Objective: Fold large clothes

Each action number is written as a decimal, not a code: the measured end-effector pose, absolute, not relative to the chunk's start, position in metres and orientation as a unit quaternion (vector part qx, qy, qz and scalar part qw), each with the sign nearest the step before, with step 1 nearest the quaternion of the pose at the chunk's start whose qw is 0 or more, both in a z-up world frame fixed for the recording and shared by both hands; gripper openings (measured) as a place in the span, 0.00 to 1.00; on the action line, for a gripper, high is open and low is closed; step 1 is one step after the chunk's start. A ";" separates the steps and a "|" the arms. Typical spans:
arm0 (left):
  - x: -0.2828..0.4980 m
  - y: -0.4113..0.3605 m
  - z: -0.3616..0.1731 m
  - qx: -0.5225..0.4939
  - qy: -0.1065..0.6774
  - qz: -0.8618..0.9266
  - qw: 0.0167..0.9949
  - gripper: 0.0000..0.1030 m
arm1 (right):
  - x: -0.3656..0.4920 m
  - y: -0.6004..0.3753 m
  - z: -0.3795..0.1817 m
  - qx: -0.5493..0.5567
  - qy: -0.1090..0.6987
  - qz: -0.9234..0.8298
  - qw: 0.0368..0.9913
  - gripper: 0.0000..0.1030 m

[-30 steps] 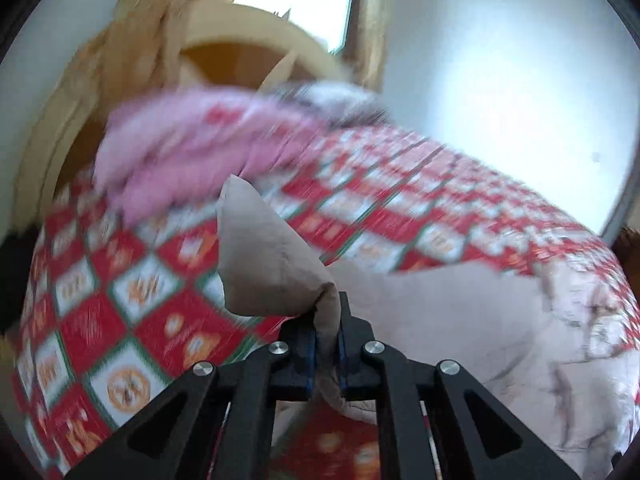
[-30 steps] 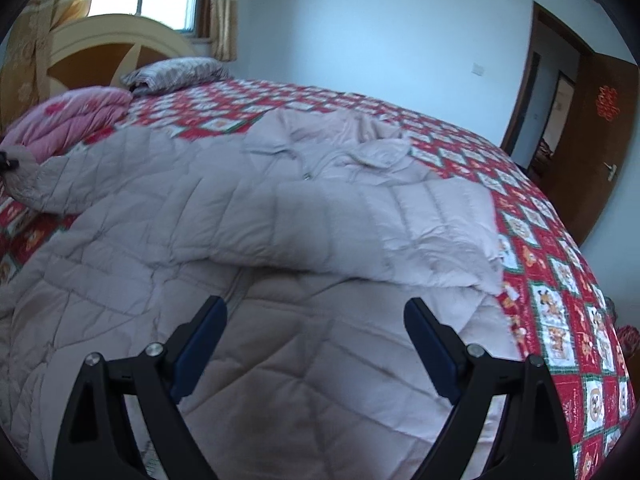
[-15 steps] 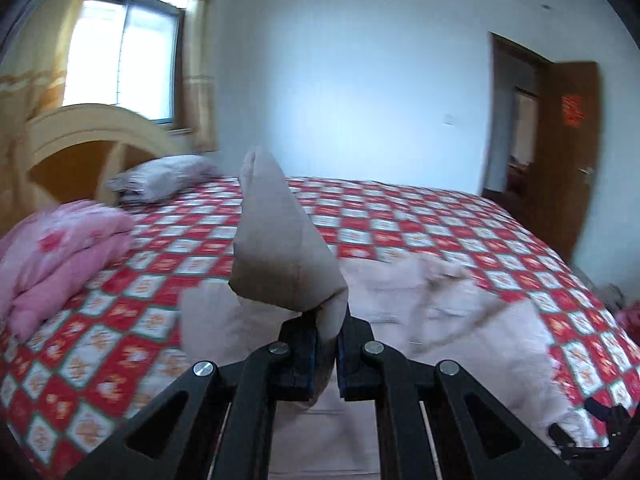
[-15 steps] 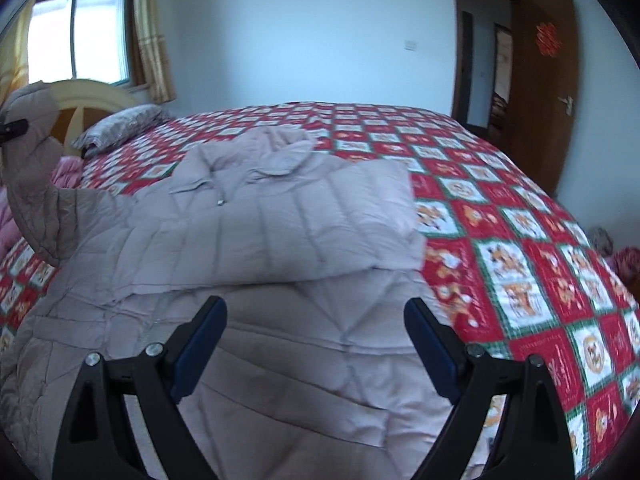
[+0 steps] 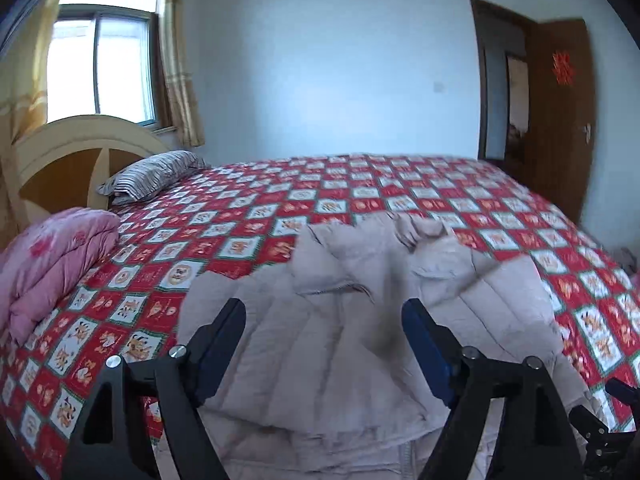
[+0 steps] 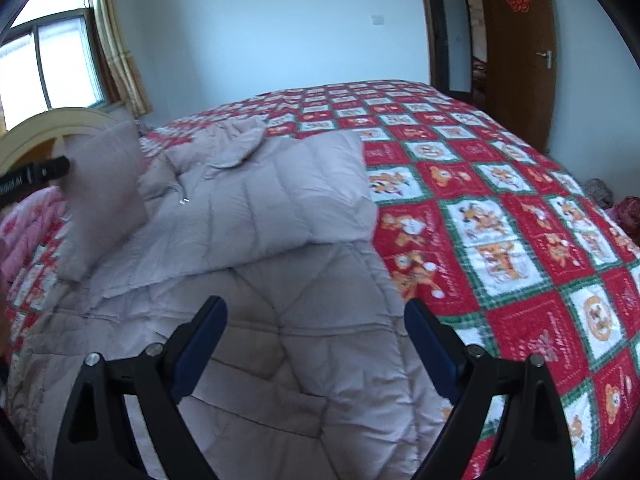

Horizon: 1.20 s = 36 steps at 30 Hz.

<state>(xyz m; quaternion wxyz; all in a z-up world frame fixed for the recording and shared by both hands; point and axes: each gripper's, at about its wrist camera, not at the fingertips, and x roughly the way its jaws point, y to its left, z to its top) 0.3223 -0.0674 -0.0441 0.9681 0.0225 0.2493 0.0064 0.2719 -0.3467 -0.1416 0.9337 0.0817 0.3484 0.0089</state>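
We're over the bed (image 6: 500,208), its red, white and green patchwork cover filling the right half of the right wrist frame and the middle band of the left wrist frame. On it lies the pale beige quilted down coat (image 6: 256,320), spread across the lower centre and left of both views. Its long axis runs from the bottom edge of each frame up toward the collar near frame centre, so the coat points away from us.

1 sleeve (image 6: 280,204) is already folded across the chest. The other sleeve (image 6: 104,184) shows blurred at the left of the right wrist frame, just beside the tip of the left gripper (image 5: 324,344) there; whether it touches we can't tell.

The left gripper's jaws are opening, and in its own view nothing sits between them, only coat beneath. The right gripper (image 6: 316,344) hangs wide and empty too, over the coat's lower body in the bottom centre.

We'd judge the left hand the nearer one to that loose sleeve, the right nearer the hem.

At far left rest a pink folded quilt (image 5: 48,264) and a striped pillow (image 5: 152,176).
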 end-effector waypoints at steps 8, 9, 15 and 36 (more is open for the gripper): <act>0.322 -0.014 -0.048 0.013 0.254 0.033 0.966 0.82 | 0.286 -0.316 -0.117 0.097 0.336 0.055 0.935 0.99; 0.325 -0.005 -0.053 0.017 0.260 0.046 0.964 0.83 | 0.290 -0.309 -0.115 0.098 0.338 0.062 0.934 0.99; 0.355 0.065 -0.105 -0.034 0.352 0.111 0.929 0.83 | 0.329 -0.276 -0.129 0.114 0.382 0.093 0.913 0.89; 0.357 0.109 -0.117 -0.081 0.396 0.100 0.909 0.83 | 0.333 -0.289 -0.147 0.104 0.406 0.012 0.908 0.61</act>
